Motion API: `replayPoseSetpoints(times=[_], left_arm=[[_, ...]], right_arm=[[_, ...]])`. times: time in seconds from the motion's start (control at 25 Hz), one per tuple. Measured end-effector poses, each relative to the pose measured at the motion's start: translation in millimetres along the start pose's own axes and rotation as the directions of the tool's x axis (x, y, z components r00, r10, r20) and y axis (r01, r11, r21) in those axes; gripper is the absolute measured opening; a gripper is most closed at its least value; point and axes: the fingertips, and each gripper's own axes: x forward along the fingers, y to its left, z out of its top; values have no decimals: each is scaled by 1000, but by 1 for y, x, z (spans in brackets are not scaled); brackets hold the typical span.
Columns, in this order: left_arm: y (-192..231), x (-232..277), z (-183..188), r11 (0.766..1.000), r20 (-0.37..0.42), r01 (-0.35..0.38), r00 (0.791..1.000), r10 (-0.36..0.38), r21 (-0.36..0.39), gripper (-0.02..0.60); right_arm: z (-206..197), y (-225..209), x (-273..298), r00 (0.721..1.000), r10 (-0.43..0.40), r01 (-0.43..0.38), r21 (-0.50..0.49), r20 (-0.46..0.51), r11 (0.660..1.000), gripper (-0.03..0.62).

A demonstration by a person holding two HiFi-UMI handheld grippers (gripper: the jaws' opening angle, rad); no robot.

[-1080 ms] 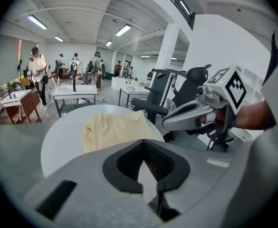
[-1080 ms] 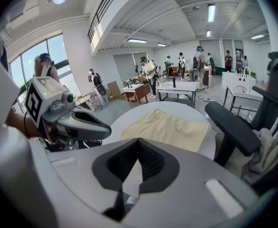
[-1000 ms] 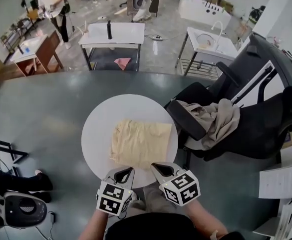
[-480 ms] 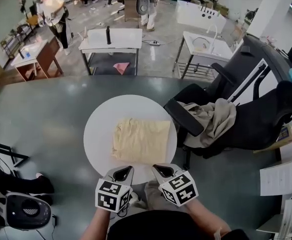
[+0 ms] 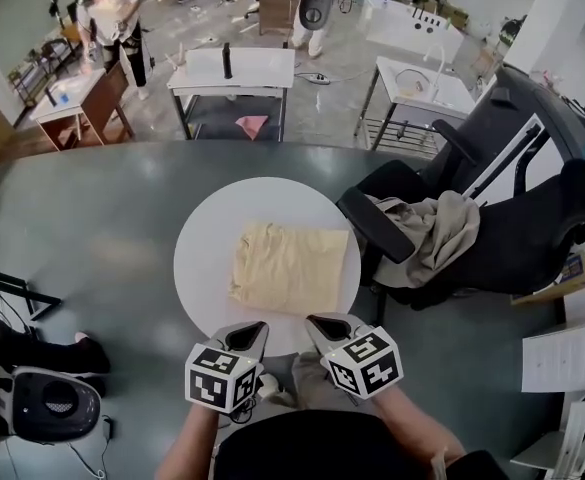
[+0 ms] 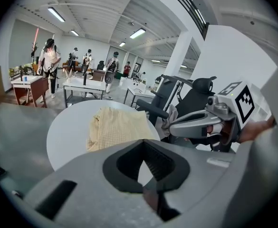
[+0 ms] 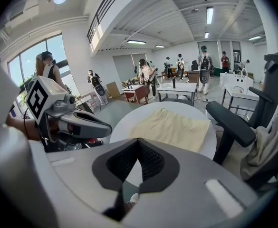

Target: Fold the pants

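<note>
Little had shifted at the table since a second earlier: the two grippers hung at its near edge as before, the left one's marker cube a touch farther out to the left, and the garment had not stirred.

One round white table (image 5: 204, 258) stood on the grey floor. On it lay one pair of pale yellow, waffle-textured pants (image 5: 290, 266), already folded into a single flat rectangle, slightly right of the tabletop's middle.

Neither tool touched the cloth. The left grey two-jaw gripper (image 5: 254, 328) was clenched on nothing, its jaws meeting with only bare tabletop showing past them. The right grey two-jaw gripper (image 5: 319, 321) was likewise closed and empty. The two sat side by side, near each other but apart, both aimed down toward the pants from the near rim.

Just right of the table stood one black office chair (image 5: 377, 223), with one crumpled grey-beige garment (image 5: 430, 233) heaped on its seat.

Farther off was one white rectangular table (image 5: 262, 68) bearing one upright black bottle (image 5: 226, 60), with one pink cloth (image 5: 251, 125) below it.
</note>
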Motion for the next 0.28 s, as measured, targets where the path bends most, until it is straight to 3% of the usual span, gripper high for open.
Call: replayPoseSetpoints(times=[0.28], left_arm=[[-1, 10, 2, 999, -11, 26, 1000, -25, 28, 1]], right_arm=[[3, -6, 6, 1000, -3, 3, -4, -12, 1000, -3]])
